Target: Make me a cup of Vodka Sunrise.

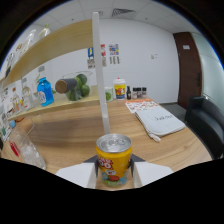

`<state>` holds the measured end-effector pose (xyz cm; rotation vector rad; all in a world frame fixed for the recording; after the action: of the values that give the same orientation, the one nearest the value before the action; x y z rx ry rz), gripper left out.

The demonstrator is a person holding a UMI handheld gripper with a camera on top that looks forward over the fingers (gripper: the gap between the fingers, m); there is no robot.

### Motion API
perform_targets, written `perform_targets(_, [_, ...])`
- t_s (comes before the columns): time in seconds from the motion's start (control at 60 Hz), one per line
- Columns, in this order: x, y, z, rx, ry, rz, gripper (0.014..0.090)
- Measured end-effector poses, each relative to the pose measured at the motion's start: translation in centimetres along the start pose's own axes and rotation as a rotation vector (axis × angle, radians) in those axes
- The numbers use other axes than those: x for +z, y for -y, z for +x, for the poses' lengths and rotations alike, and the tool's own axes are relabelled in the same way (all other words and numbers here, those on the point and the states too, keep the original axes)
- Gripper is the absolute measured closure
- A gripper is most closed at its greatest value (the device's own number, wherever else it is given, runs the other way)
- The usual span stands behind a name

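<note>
Up close, the gripper pinches a yellow drink can between its two fingers — upright, silver lid unopened — above the near edge of the wooden tabletop. Beyond it, a folded white cloth lies toward the right edge; a blue bottle and green fruit sit along the far edge.

The yellow can, at six o'clock between the jaws, bears red lettering too blurred to read; the wall papers at twelve o'clock are illegible.
</note>
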<state>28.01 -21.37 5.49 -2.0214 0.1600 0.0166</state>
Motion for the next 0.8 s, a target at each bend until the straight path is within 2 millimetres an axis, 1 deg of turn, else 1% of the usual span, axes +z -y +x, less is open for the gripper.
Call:
perform_targets(0.133, [0.4,-1.5,0.2,-0.009,-0.002,-0.029,0.0538])
perform_targets(0.333, [0.0,-1.8,0.1,-0.046,-0.022,-0.004,0.0521])
perform_targets(0.517, [-0.5,-2.8,0.2,-0.029,-0.043,-0.048,0.051])
perform_targets(0.533, [-0.6,-2.9,0.2,-0.029,-0.046,-0.055,0.0502])
perform_targets(0.55, [-0.7,-2.9,0.2,-0.028,-0.05,-0.058,0.0478])
perform_targets(0.6, [-1.3,-2.6,0.5,-0.028,-0.073,-0.055,0.0318])
perform_targets(0.617, [-1.6,-2.4,0.6,-0.029,-0.083,-0.055,0.0276])
perform_targets(0.65, [-2.2,-2.2,0.5,-0.032,-0.09,-0.061,0.0215])
perform_targets(0.683, [-2.9,-1.9,0.3,-0.035,-0.093,-0.069,0.0188])
perform_targets(0.717, [-3.7,-1.4,0.0,-0.046,-0.097,-0.071,0.019])
perform_targets(0.8, [-6.2,1.2,-0.6,-0.085,-0.121,-0.021,0.0188])
